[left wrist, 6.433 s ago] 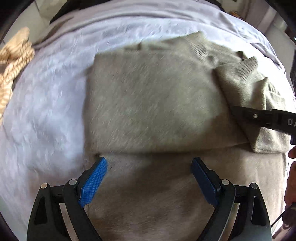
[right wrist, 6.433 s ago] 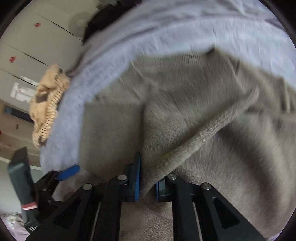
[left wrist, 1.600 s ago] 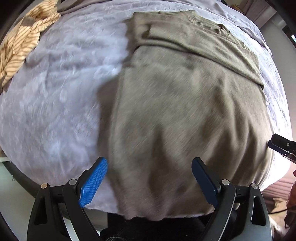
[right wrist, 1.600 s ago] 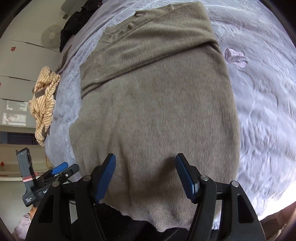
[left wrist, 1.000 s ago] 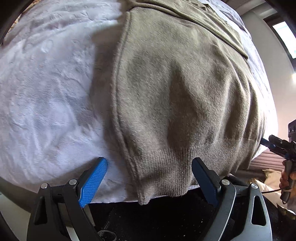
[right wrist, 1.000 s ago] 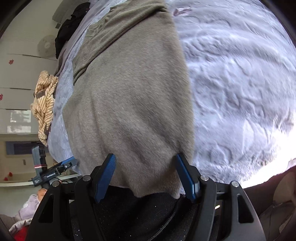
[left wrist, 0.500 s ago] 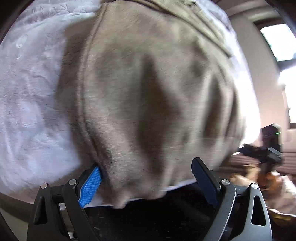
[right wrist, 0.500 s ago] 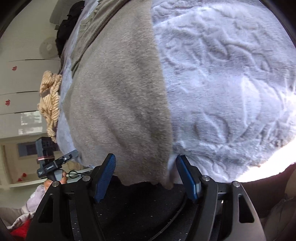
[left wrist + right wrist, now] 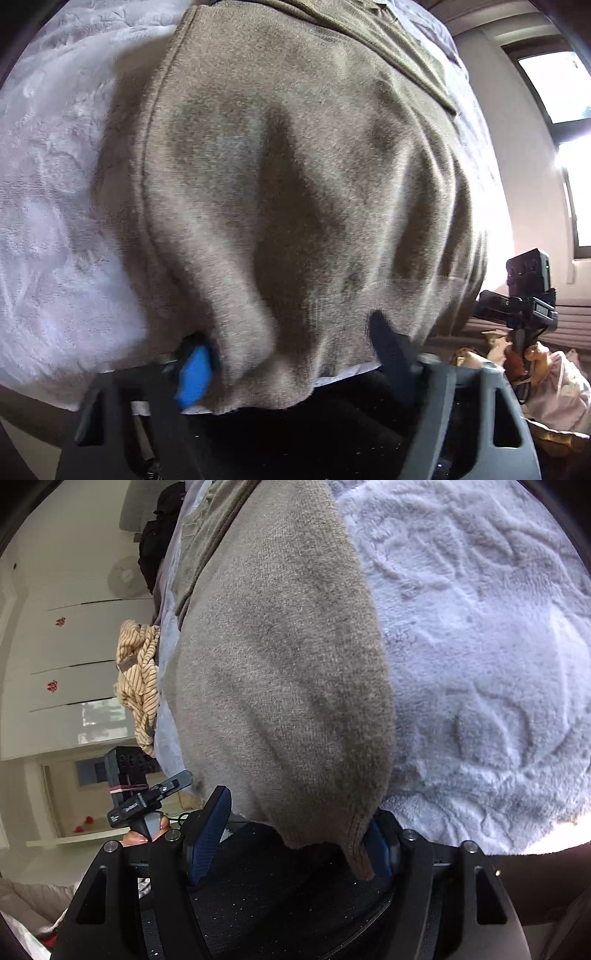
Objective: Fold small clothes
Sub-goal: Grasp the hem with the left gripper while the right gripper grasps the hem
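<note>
Right now the bed [image 9: 498, 646] carries everything: its pale fleecy cover is the work surface, and the sweater [image 9: 295, 166] lies flat along it with the hem hanging just over the near edge. That overhang is what gives you something to grab, since cloth pressed flat on fleece would be hard to get a pad under.

You have a claw at each hem corner. Your left gripper [image 9: 291, 354] has a fat roll of hem between its pads, and its jaws are closing; the blue pad at the left is tucked against the cloth, while the dark pad at the right sits at the fabric's edge. The view is blurred there, so I would not call it a firm pinch yet.

Your right gripper [image 9: 299, 834] is closing too, with the other hem corner between its pads. The corner droops against the right-hand pad, and the left-hand pad stands clear of the cloth, so that side is not clamped.

My guess is you mean to lift both corners and carry the hem up toward the collar. Taking both corners keeps the fold edge straight.

Off to the far side, a striped garment [image 9: 138, 679] lies bunched at the bed's edge, well apart from the sweater, presumably waiting its turn.
</note>
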### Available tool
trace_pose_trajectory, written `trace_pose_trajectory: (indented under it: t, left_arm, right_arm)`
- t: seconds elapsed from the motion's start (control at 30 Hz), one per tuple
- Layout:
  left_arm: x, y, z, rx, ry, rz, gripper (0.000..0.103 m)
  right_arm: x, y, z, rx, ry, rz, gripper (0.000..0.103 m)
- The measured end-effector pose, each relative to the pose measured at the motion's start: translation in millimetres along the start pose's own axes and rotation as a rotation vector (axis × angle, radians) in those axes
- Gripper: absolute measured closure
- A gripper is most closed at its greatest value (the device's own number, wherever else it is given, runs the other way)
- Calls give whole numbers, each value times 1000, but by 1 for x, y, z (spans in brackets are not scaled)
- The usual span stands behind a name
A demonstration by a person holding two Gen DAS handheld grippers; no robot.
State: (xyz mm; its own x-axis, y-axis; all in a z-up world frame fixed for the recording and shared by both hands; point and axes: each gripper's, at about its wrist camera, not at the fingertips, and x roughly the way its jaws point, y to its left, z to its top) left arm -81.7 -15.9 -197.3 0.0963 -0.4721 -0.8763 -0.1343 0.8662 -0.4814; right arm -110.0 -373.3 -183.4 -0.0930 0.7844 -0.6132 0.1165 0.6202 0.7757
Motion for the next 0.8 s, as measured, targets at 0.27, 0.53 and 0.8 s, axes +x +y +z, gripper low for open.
trace_pose_trajectory:
  t: [0.27,0.53,0.8]
  left_arm:
    - [-26,18,0,-31,-25,-115,91]
    - [-68,26,9,-104,-134,-241,91]
    - [-107,4,42,-100,-256,-316,91]
  right_arm:
    - [-14,2,-11,34,-49,38,96]
    - [-47,27,0,51,-161,258,96]
    - [-68,73,35,-23,-206,378,96]
